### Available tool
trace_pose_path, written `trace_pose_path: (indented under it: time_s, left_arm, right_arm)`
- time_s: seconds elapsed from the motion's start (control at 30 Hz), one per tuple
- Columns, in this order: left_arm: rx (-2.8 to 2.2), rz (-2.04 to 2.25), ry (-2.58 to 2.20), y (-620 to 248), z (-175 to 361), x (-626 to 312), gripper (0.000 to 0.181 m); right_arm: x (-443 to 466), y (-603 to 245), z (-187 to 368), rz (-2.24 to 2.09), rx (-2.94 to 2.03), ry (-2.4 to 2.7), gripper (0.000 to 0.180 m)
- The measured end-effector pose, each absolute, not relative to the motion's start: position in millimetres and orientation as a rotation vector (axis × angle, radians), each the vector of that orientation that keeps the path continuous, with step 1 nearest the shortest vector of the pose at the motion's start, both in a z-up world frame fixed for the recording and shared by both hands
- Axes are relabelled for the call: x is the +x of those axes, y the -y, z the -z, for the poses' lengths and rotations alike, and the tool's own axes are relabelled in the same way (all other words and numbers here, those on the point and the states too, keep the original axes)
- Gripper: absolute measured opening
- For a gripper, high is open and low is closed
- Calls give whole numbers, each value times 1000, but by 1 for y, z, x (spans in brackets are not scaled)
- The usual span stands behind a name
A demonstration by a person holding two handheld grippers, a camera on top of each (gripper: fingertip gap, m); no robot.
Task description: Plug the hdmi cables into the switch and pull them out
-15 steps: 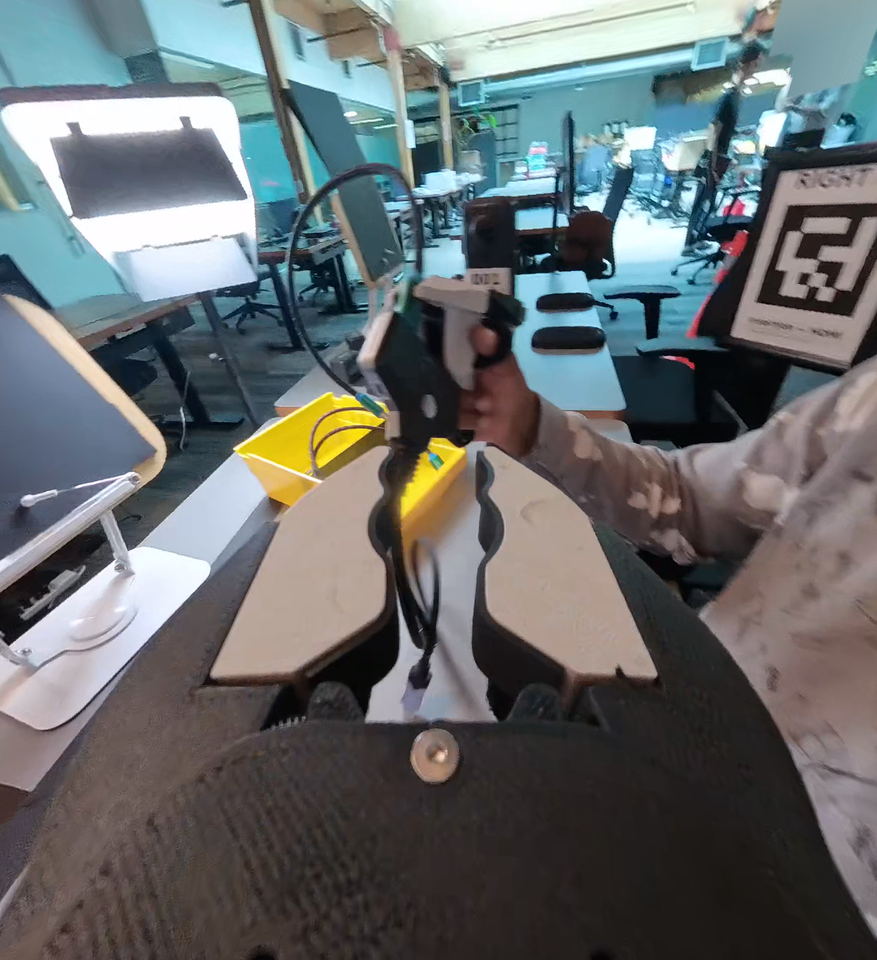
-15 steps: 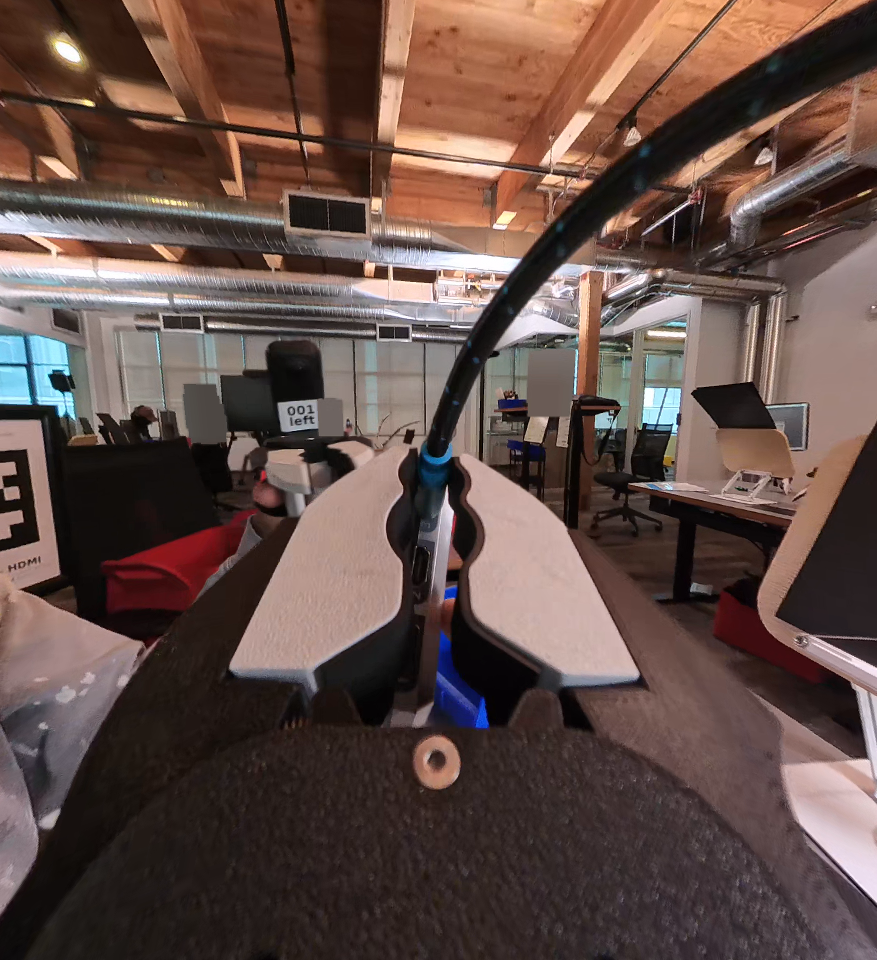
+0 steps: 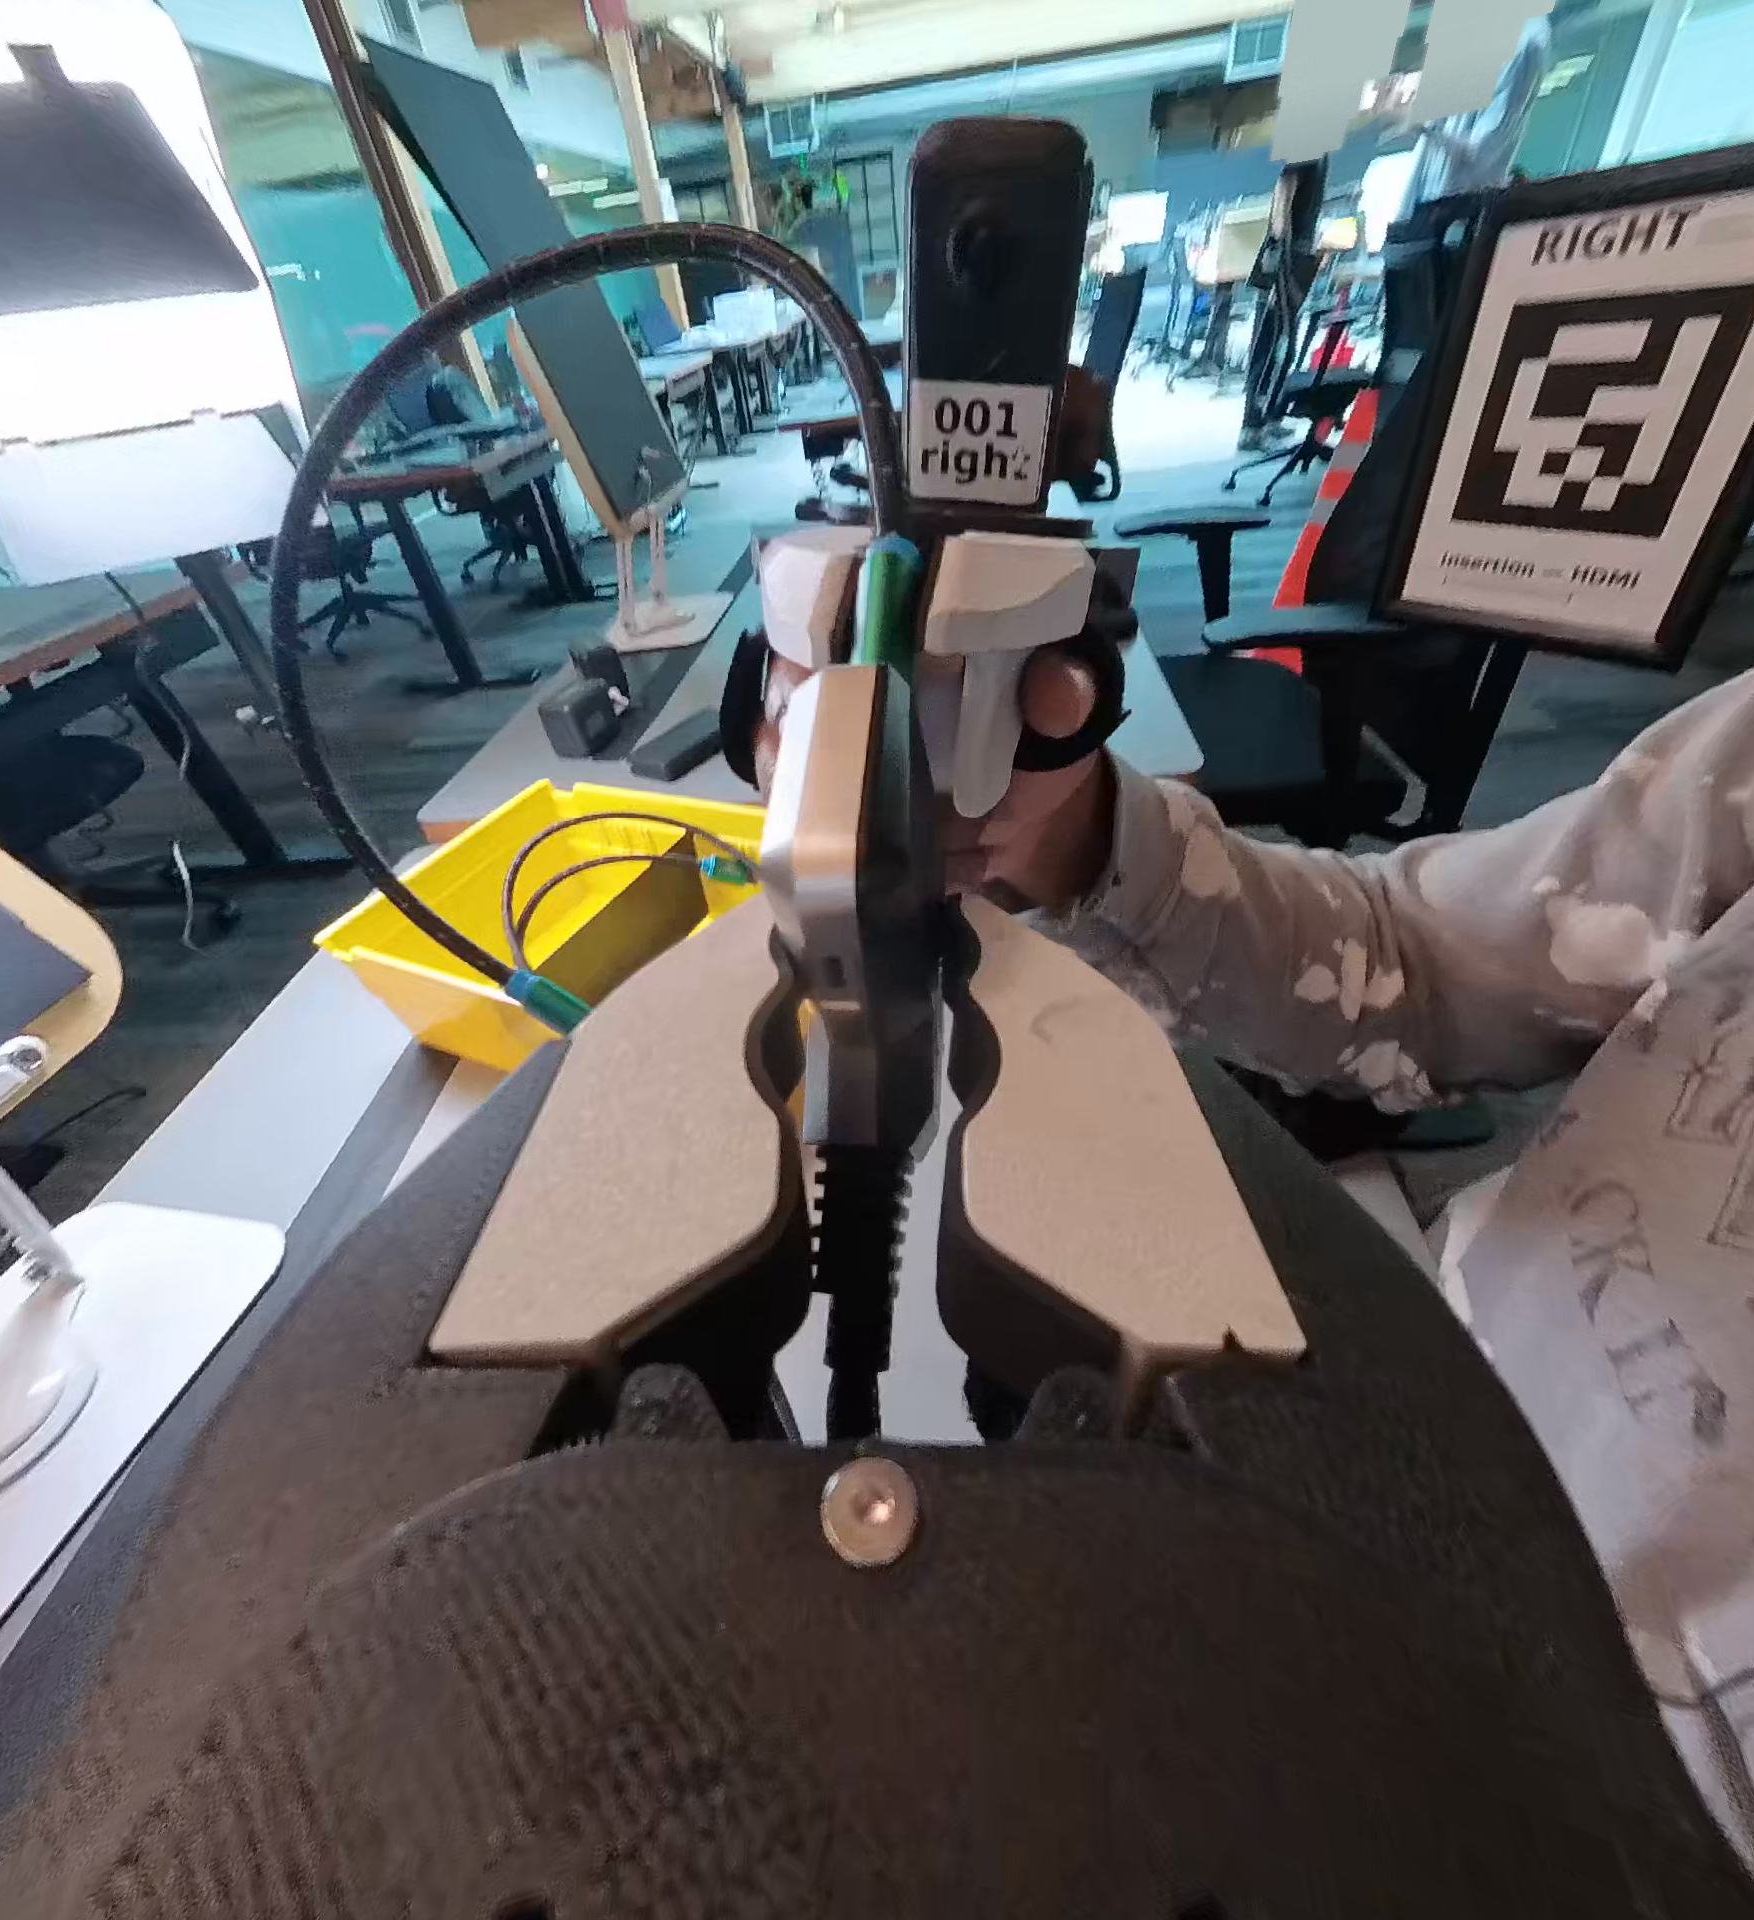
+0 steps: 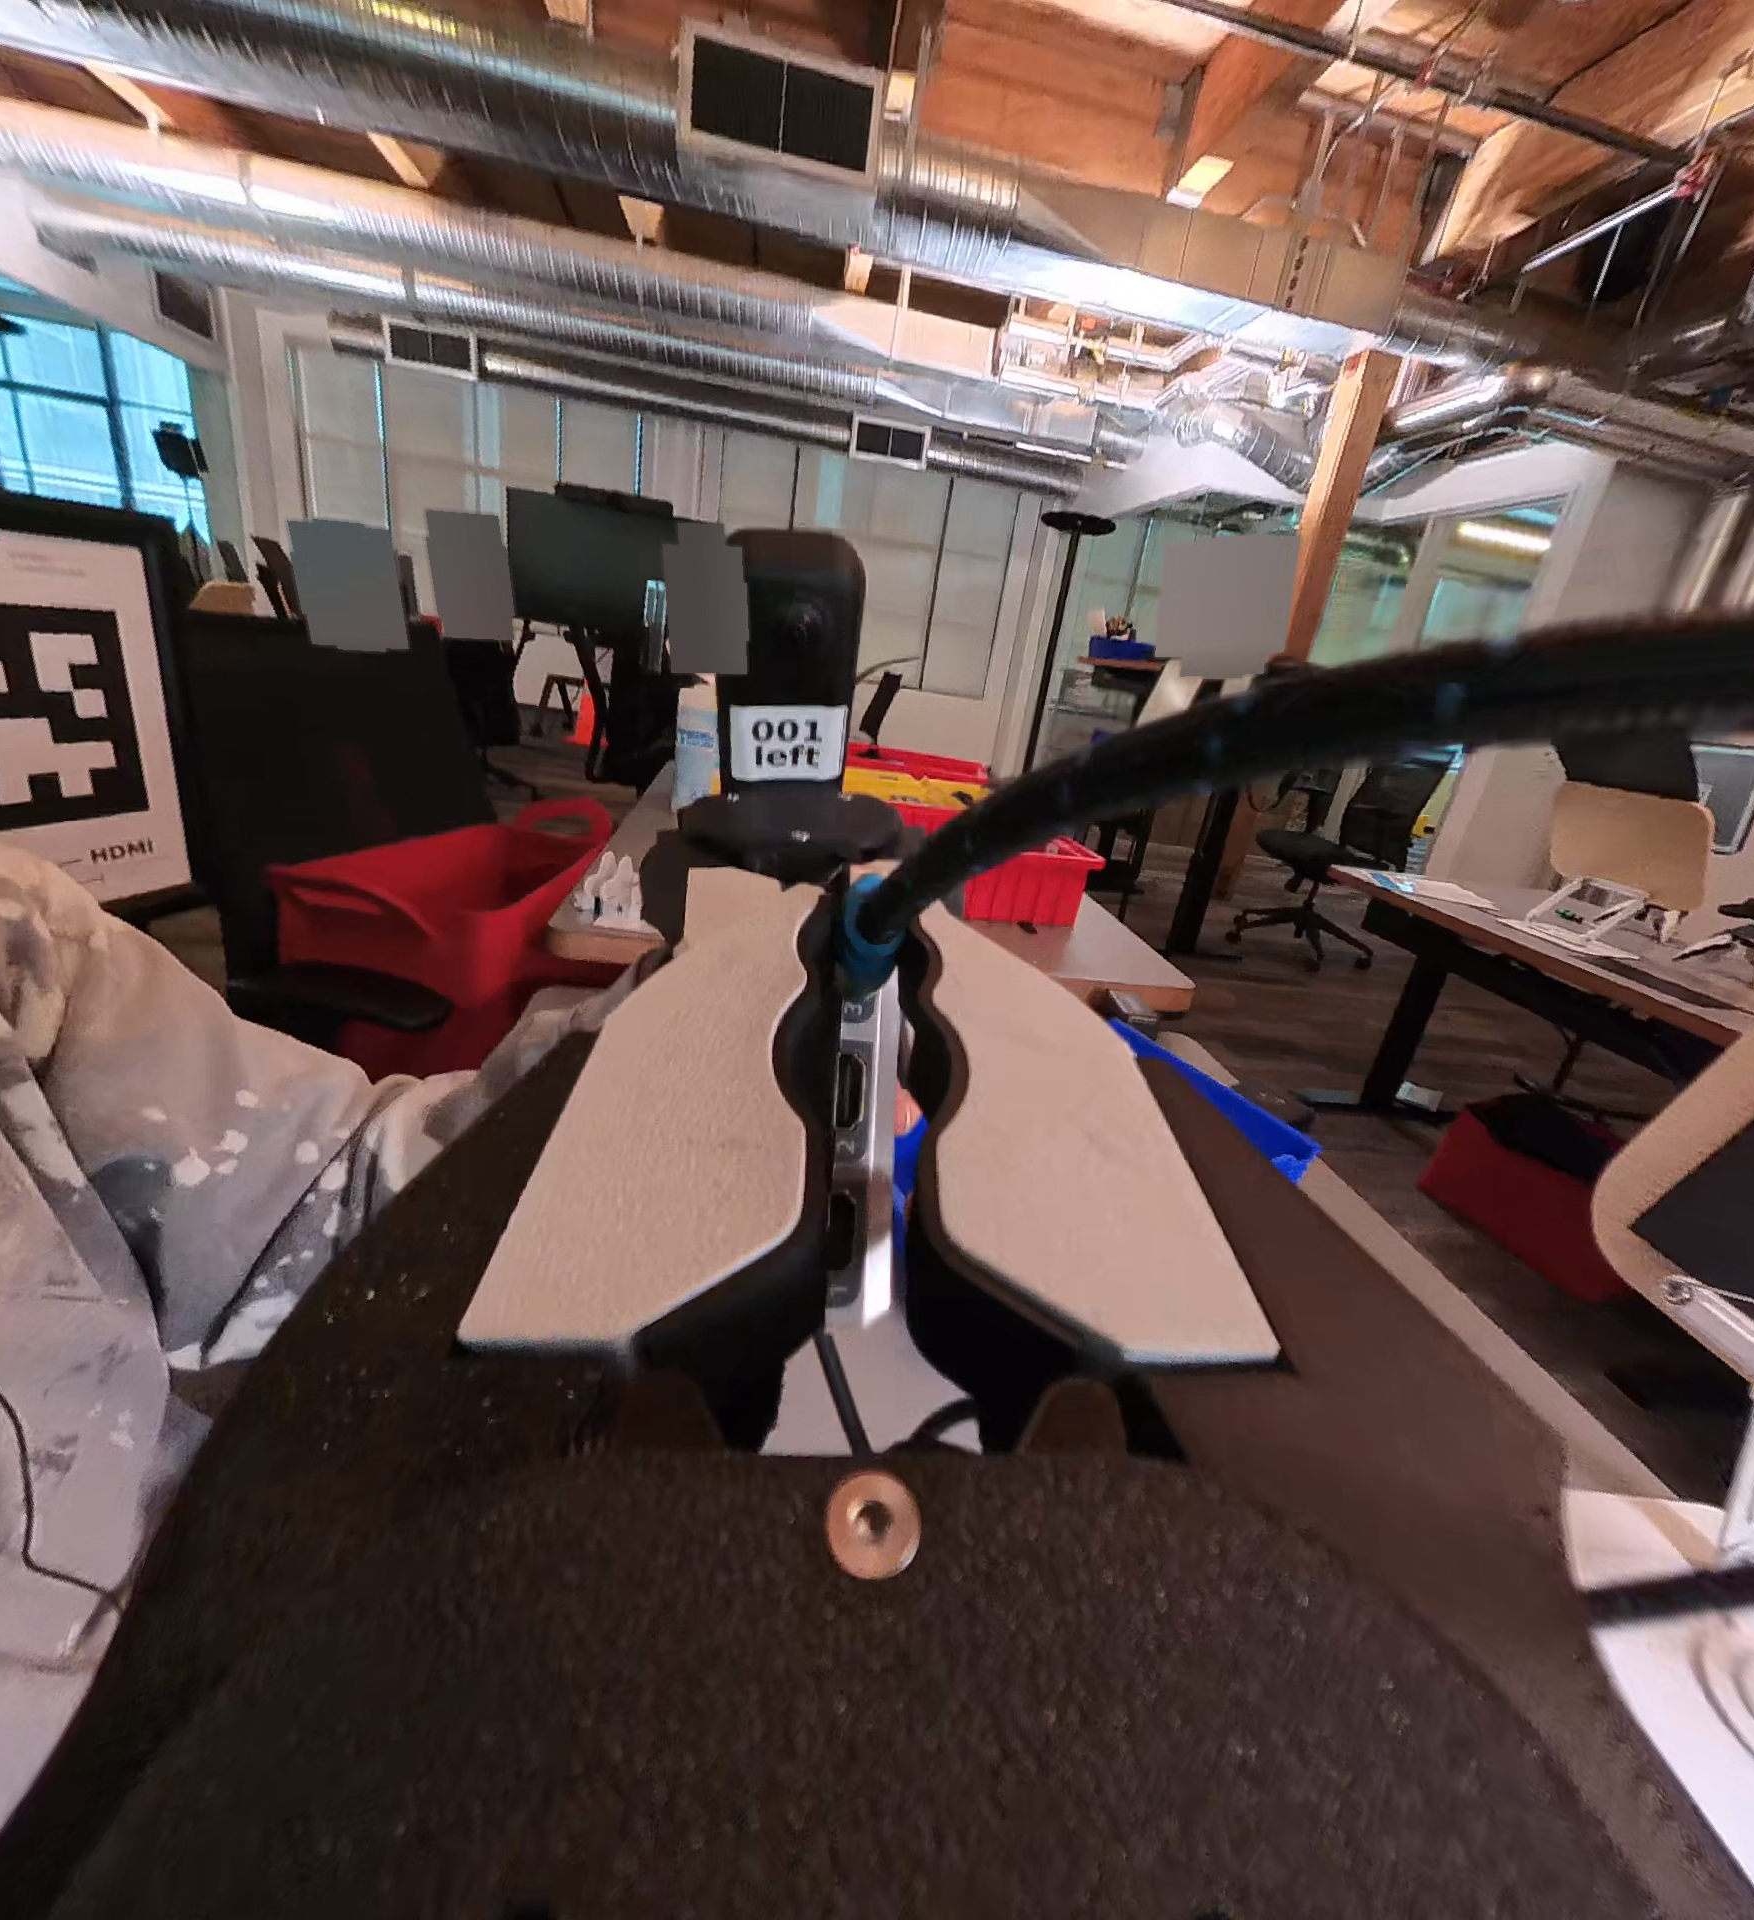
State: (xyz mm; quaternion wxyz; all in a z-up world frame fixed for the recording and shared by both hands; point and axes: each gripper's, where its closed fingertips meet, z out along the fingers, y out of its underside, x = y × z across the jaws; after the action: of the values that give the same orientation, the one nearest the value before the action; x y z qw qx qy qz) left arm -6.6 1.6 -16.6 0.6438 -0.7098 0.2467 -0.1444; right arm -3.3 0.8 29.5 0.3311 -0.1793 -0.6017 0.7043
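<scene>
Silver switch (image 3: 819,831) sits pinched in my left gripper (image 3: 868,1003) — right gripper (image 4: 866,948) squeezes the blue plug (image 4: 868,923) — next I'd pull straight out.

white label on camera (image 3: 977,445) | white label on camera (image 4: 788,742) | framed marker sign (image 3: 1611,416) | framed marker sign (image 4: 31,696)

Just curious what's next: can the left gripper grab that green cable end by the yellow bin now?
Probably not: the switch fills the gap in the left gripper, though the green cable end hangs close beside it.
</scene>
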Motion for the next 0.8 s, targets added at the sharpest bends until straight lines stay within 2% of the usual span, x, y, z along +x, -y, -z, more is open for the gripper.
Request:
trace_pose_path:
  time_s: [0.37, 0.67, 0.8]
  left_arm:
    - [-1961, 231, -546, 30, 44, -29, 22]
    - [-2218, 310, -604, 14, 23, -45, 22]
    - [-2217, 301, -597, 5, 19, -45, 22]
  right_arm:
    - [-20, 14, 12, -1972, -404, 1731, 11]
    - [-34, -12, -3, -2205, -470, 1483, 10]
    - [-28, -35, -9, -2243, -484, 1405, 17]
